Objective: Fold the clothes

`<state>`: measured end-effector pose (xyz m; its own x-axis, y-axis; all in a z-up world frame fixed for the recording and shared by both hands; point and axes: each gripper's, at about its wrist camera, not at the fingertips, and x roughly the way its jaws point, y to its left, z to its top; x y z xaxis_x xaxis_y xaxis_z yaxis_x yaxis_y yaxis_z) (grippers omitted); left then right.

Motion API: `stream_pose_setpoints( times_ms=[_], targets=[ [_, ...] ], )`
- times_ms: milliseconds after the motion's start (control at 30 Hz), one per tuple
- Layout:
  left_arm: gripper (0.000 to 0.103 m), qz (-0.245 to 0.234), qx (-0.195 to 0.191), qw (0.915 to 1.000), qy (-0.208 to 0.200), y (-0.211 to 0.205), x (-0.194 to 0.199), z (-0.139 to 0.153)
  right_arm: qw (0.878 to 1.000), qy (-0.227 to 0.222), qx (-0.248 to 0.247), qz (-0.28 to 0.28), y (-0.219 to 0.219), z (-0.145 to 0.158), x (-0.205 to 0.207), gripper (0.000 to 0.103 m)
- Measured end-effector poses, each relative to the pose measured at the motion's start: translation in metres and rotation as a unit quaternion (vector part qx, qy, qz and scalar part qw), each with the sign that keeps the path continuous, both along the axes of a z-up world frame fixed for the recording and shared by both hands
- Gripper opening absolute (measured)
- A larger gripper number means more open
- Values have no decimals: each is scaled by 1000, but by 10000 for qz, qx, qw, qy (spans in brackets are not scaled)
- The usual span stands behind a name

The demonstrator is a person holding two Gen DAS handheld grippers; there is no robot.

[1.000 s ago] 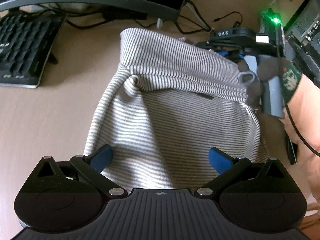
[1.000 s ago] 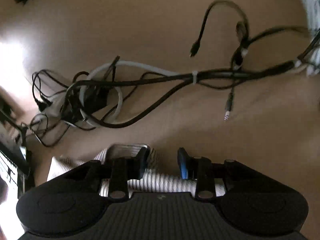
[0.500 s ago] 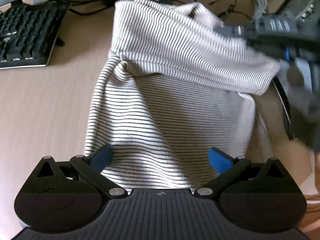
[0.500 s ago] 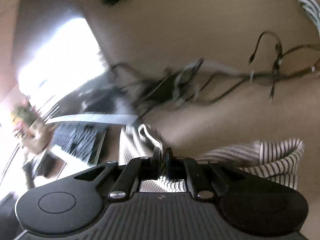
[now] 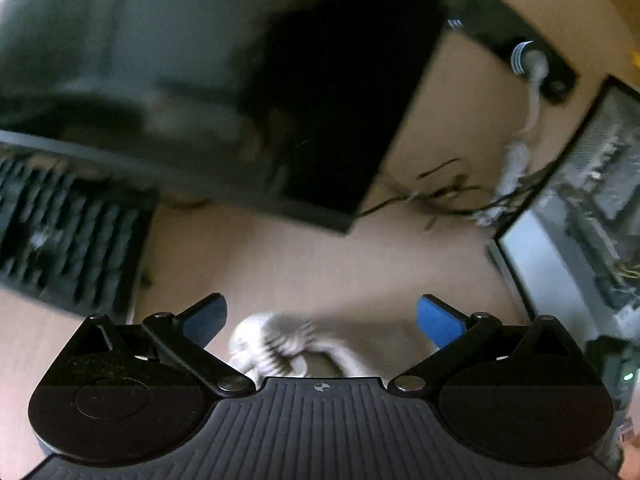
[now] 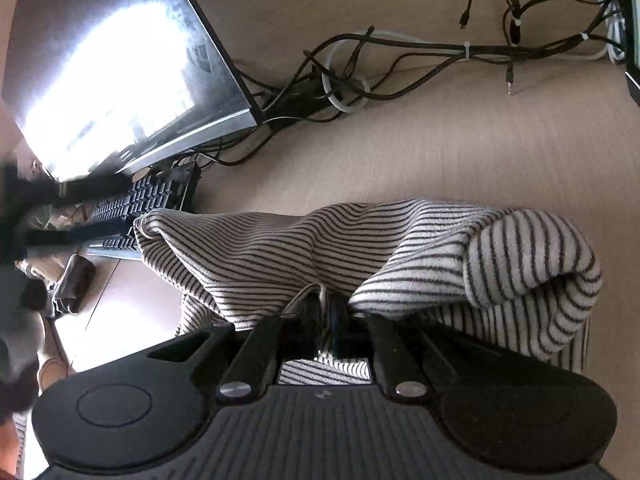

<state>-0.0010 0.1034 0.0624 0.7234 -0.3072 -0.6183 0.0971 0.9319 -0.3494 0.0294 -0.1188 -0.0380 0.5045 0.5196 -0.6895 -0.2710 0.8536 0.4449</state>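
Observation:
A white garment with thin dark stripes [image 6: 320, 252] hangs bunched and lifted over the wooden desk in the right wrist view. My right gripper [image 6: 326, 312] is shut on a fold of this cloth, which drapes to both sides of the fingers. In the blurred left wrist view only a small bunch of the striped garment [image 5: 272, 344] shows, low between the jaws. My left gripper [image 5: 320, 320] stands open, its blue pads [image 5: 438, 322] wide apart and not touching the cloth.
A monitor [image 6: 120, 72] and a black keyboard [image 6: 132, 204] stand at the left of the desk. A tangle of cables [image 6: 400, 52] lies at the back. In the left wrist view the monitor [image 5: 280, 100], keyboard [image 5: 68, 232] and a computer case [image 5: 580, 232] surround bare desk [image 5: 320, 264].
The right gripper closed on the cloth and carried it up and across the desk. The left gripper rose and tilted up, so the garment slid almost out of its view.

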Motion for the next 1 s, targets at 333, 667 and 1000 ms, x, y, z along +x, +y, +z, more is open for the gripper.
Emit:
stream_pose_setpoints(
  times_ms=[333,667,1000],
  targets=[
    [102,-562,194,9964,603,-22,14,-45,10000,10,27,-56,-8,-1,-9,4],
    [102,-677,211,9947,740,-23,15,-65,9993,-326,-181,7,-7,21,-24,17],
    [103,-727,201,9947,692,-16,10,-68,9966,-708,-242,-356,-27,33,-20,48]
  ],
)
